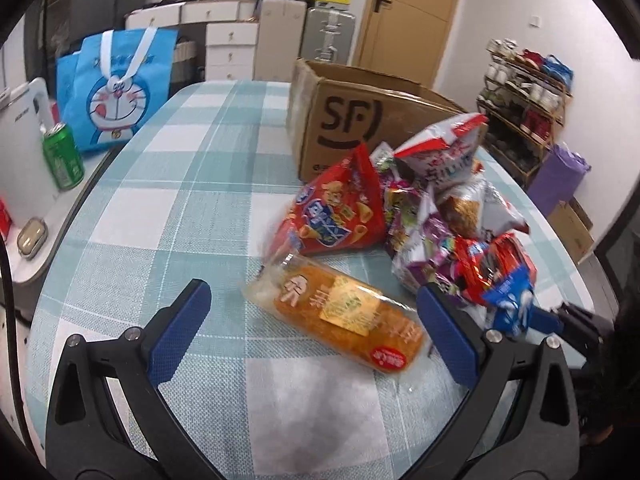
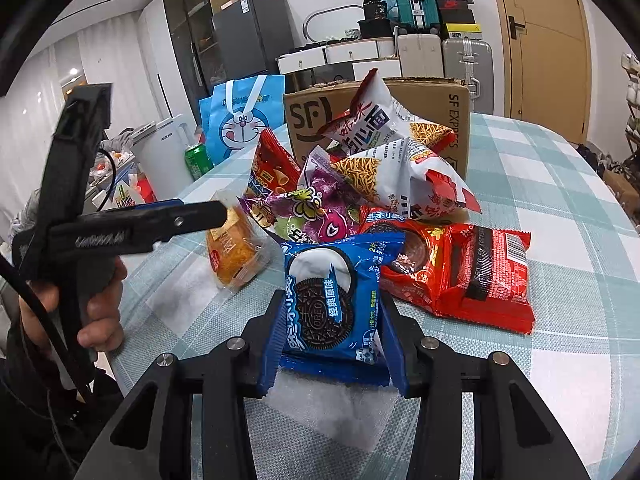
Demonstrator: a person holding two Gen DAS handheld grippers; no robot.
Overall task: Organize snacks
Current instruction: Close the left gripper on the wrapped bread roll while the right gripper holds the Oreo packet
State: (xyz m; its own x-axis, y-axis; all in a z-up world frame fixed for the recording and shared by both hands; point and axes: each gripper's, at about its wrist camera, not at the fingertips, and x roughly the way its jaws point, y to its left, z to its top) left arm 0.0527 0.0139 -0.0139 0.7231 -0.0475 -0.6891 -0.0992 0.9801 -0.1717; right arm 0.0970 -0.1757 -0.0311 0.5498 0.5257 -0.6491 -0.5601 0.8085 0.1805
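Note:
A pile of snack bags lies on the checked tablecloth [image 1: 168, 208] in front of an open SF cardboard box [image 1: 348, 124]. My left gripper [image 1: 312, 312] is open, its blue pads either side of an orange bread pack [image 1: 344, 312] lying on the table. My right gripper [image 2: 332, 320] is shut on a blue Oreo pack [image 2: 328, 308], held just above the cloth. The Oreo pack also shows in the left wrist view [image 1: 512, 304]. Behind it lie a red cookie pack [image 2: 460, 272], a purple candy bag [image 2: 316, 208], white noodle-snack bags [image 2: 400, 160] and a red chip bag [image 1: 340, 208].
A blue Doraemon bag [image 1: 116, 92] and a green can [image 1: 62, 156] stand off the table's left edge, by a white appliance [image 1: 20, 148]. A shoe rack [image 1: 524, 108] stands at the right. The left gripper's body and the hand holding it [image 2: 100, 280] fill the right wrist view's left side.

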